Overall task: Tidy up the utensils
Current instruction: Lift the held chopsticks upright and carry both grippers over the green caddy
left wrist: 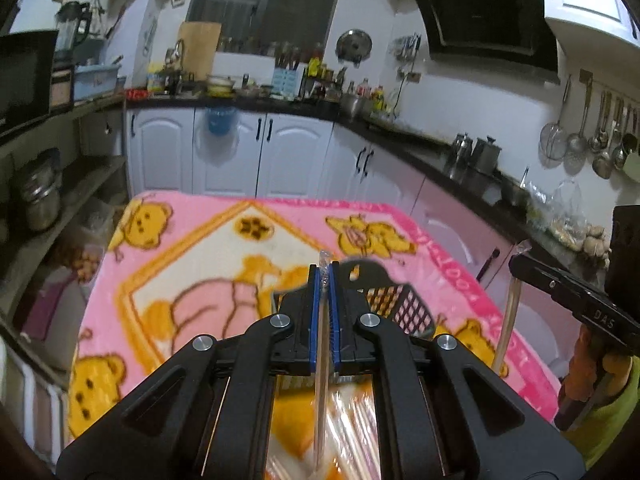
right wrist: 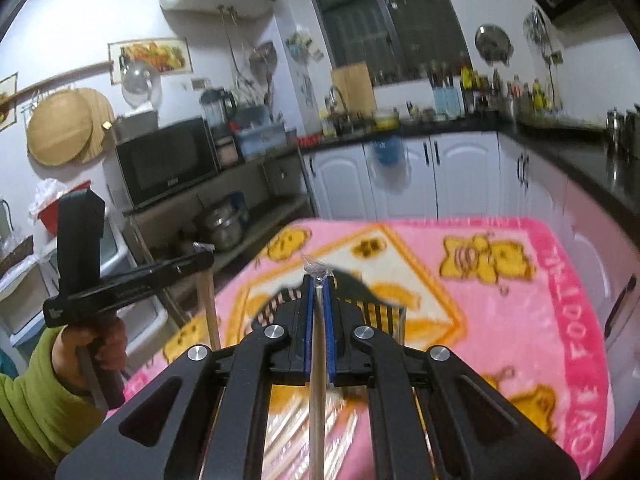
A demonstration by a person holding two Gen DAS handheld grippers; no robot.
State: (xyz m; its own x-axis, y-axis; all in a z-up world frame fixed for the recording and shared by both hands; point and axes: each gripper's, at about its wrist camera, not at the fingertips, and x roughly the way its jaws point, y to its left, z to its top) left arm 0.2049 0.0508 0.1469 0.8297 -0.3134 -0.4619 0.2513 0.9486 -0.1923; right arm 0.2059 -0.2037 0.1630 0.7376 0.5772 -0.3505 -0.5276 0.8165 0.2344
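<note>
the left hand-held gripper [left wrist: 325, 280] is clenched on a wrapped pair of chopsticks [left wrist: 322, 360], its blue pads [left wrist: 316, 312] pressing the thin stick from both sides; the clear wrapper tip pokes out past the fingertips at 12 o'clock and the stick runs back toward 6 o'clock under the camera. the right hand-held gripper [right wrist: 318, 284] is likewise clenched on its own wrapped chopsticks [right wrist: 318, 380], wrapper end sticking out at 12 o'clock.

just beyond both sets of fingertips, a black mesh basket [left wrist: 394, 300] sits on the pink bear-print blanket [left wrist: 180, 264] covering the tabletop, partly hidden by the fingers. below the grippers, toward 6 o'clock, more wrapped chopsticks [left wrist: 352, 420] lie blurred on the blanket.

in the left wrist view the right gripper shows at 3 o'clock, its stick hanging down, with a hand and green sleeve [left wrist: 608, 412] under it. in the right wrist view the left gripper shows at 9 o'clock, held by a hand [right wrist: 100, 344].
</note>
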